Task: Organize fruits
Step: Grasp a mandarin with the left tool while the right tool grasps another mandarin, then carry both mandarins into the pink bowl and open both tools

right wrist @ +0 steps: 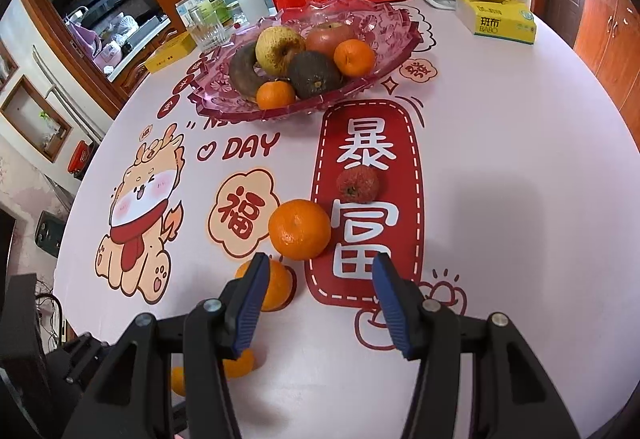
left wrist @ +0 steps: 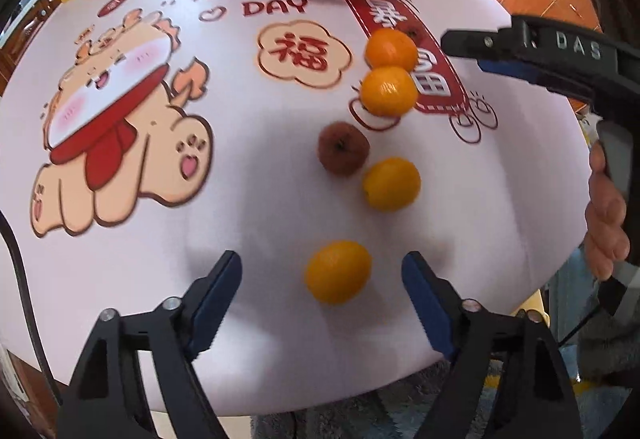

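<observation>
The left tongs (left wrist: 322, 281) stand wide, straddling a loose orange (left wrist: 338, 277) on the tabletop (left wrist: 248, 159) without touching it. The right tongs (right wrist: 320, 279) gape empty above a mandarin (right wrist: 299, 229). Beyond, a pink glass fruit dish (right wrist: 400, 23) holds more fruit.

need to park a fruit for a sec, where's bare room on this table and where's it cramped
Free: the tablecloth right of the red banner, short of the tissue box; also the near edge beside the cartoon dragon. Crowded: the line of oranges and the wrinkled fruit, and the full pink bowl.
</observation>
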`<action>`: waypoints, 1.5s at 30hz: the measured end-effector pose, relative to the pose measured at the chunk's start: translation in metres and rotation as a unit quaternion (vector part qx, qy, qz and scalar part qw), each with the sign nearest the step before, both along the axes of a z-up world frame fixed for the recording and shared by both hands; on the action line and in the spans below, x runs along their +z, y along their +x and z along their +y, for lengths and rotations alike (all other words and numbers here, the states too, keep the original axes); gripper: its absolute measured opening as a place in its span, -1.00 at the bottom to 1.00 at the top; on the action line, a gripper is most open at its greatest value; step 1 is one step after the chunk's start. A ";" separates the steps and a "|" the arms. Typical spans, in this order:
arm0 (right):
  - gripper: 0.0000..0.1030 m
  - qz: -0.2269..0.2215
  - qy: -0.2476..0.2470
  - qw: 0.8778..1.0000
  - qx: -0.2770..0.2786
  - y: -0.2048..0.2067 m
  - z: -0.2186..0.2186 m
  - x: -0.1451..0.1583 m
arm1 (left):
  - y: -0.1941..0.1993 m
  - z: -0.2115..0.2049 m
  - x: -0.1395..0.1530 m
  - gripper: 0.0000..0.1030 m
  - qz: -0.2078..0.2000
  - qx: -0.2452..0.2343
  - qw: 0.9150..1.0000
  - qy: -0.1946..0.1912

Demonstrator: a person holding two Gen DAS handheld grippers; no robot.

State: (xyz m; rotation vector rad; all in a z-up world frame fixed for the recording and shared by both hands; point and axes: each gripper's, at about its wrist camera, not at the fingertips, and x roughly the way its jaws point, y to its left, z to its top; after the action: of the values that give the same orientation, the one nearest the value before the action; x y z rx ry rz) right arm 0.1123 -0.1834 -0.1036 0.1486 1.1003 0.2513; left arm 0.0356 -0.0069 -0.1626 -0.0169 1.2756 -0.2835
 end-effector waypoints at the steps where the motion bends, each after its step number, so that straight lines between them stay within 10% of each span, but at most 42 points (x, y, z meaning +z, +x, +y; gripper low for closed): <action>1: 0.04 0.001 0.000 1.000 -0.001 0.000 0.000 -0.001 | -0.001 -0.001 -0.002 0.35 0.003 -0.003 1.000 -0.003; 9: 0.04 0.009 0.013 1.000 -0.006 0.009 -0.001 -0.006 | -0.004 -0.005 -0.008 -0.35 -0.002 -0.004 1.000 -0.015; 31: -0.04 0.054 0.009 0.998 0.014 0.048 0.028 -0.040 | 0.035 0.042 0.010 -0.37 -0.032 0.065 0.997 -0.018; 45: -0.15 0.012 0.034 0.999 0.023 0.044 0.019 0.009 | 0.087 0.064 0.080 -0.37 -0.098 0.086 0.991 -0.027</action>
State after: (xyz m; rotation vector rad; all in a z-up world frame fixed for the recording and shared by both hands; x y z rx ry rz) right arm 0.1559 -0.1644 -0.0949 0.1875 1.1202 0.3290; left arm 0.1226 0.0571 -0.0824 -0.1415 1.0635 -0.1667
